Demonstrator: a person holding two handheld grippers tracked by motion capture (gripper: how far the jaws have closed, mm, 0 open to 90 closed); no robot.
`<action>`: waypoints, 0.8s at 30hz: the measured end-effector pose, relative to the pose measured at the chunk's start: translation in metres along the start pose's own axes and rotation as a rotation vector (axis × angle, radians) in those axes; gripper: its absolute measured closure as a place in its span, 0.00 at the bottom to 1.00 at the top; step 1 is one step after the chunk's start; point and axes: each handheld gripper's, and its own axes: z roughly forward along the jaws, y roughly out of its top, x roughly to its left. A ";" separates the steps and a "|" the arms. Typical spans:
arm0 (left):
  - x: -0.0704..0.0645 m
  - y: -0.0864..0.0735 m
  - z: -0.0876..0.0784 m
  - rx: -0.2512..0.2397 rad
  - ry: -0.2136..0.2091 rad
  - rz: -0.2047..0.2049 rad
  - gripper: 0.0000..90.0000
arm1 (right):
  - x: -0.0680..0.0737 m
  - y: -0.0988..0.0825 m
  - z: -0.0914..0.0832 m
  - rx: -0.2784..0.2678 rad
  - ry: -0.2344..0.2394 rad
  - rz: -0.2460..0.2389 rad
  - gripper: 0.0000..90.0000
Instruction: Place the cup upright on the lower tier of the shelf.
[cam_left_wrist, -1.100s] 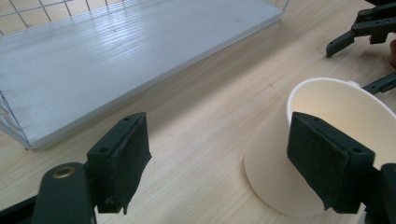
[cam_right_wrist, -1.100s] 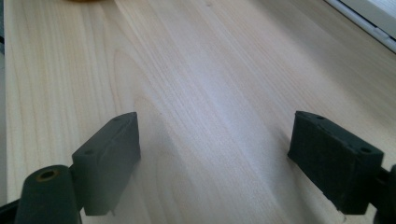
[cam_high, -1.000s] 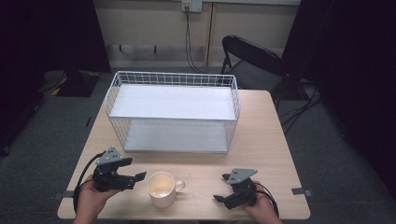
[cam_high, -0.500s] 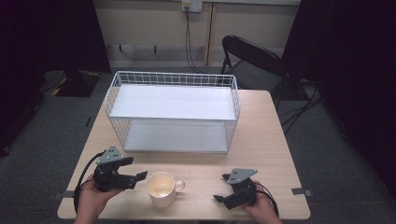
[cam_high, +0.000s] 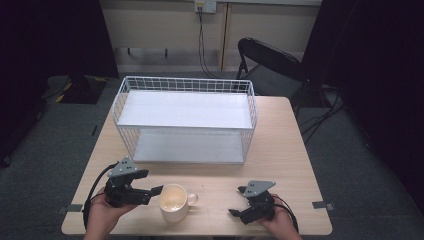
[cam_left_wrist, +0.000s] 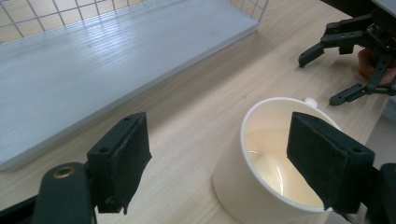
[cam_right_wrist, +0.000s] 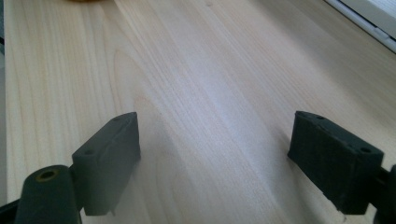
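Note:
A cream mug (cam_high: 174, 202) stands upright near the table's front edge, its handle pointing right. My left gripper (cam_high: 151, 182) is open just left of it, held low over the table. In the left gripper view the mug (cam_left_wrist: 266, 177) sits at the right, and the right pad (cam_left_wrist: 322, 158) overlaps its rim; nothing is gripped between the pads. My right gripper (cam_high: 237, 201) is open to the right of the mug, clear of it. Its jaws (cam_right_wrist: 217, 149) face bare wood. It also shows far off as the right gripper (cam_left_wrist: 355, 60).
A white wire basket (cam_high: 185, 81) with an upper and a lower white shelf stands across the middle of the wooden table (cam_high: 285, 150). Its lower shelf (cam_left_wrist: 93, 70) lies just past my left jaws. A black folding chair (cam_high: 270, 62) stands behind the table's far right corner.
My left gripper has edged slightly right, closer to the mug. The right gripper and the mug have stayed put.

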 end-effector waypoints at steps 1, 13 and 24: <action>-0.001 0.000 0.001 0.001 -0.004 0.001 0.24 | 0.000 0.000 0.000 0.000 0.000 0.000 0.17; -0.003 -0.005 0.016 0.033 -0.008 -0.001 0.30 | 0.000 0.000 0.000 0.000 0.000 0.000 0.17; -0.006 -0.010 0.025 0.042 -0.003 0.016 0.36 | 0.000 0.000 0.000 0.000 0.000 0.000 0.17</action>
